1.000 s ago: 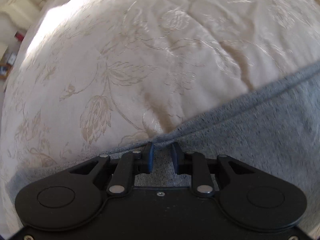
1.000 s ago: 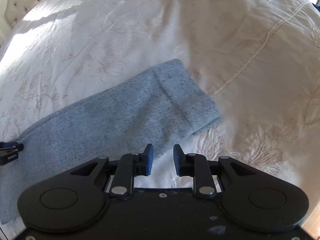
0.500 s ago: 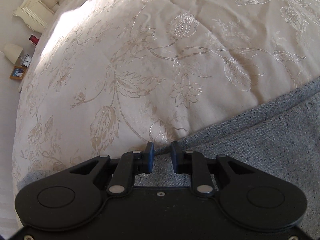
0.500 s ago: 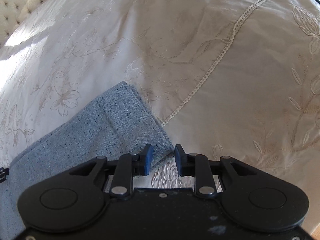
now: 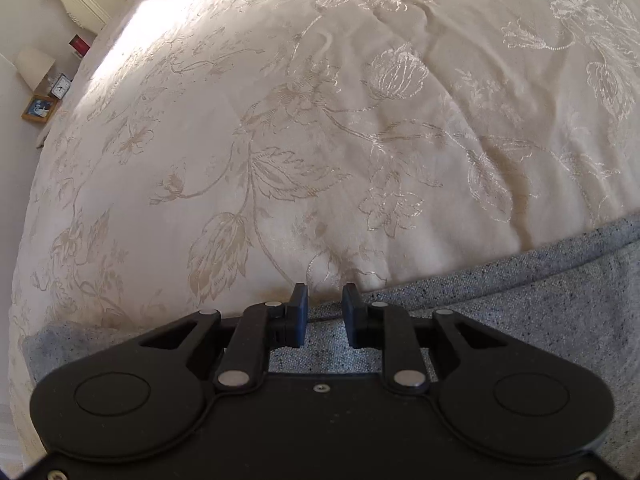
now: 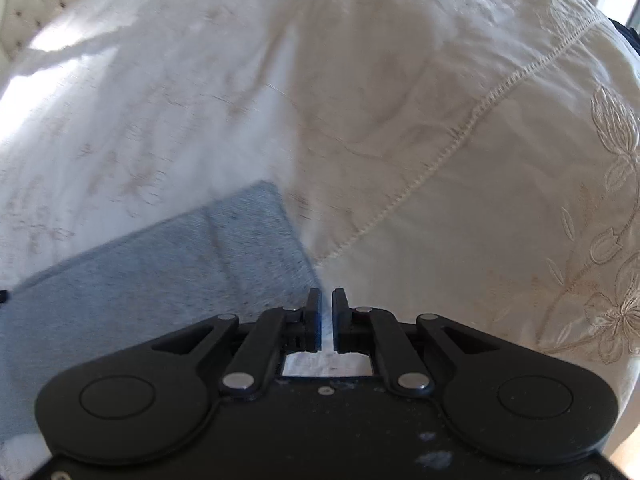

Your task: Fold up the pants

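Only grey pants (image 5: 520, 312) lie on bedspread (image 5: 320, 140).

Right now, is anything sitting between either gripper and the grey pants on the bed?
Nothing visible. The left gripper is right over the pants' edge, jaws apart. The right gripper sits at the leg cuff corner, jaws nearly together. Only the cream bedspread surrounds them.

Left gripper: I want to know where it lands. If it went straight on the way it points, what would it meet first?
Probably the top edge of the grey pants beneath the left gripper, or the bedspread just beyond; depth is unclear.
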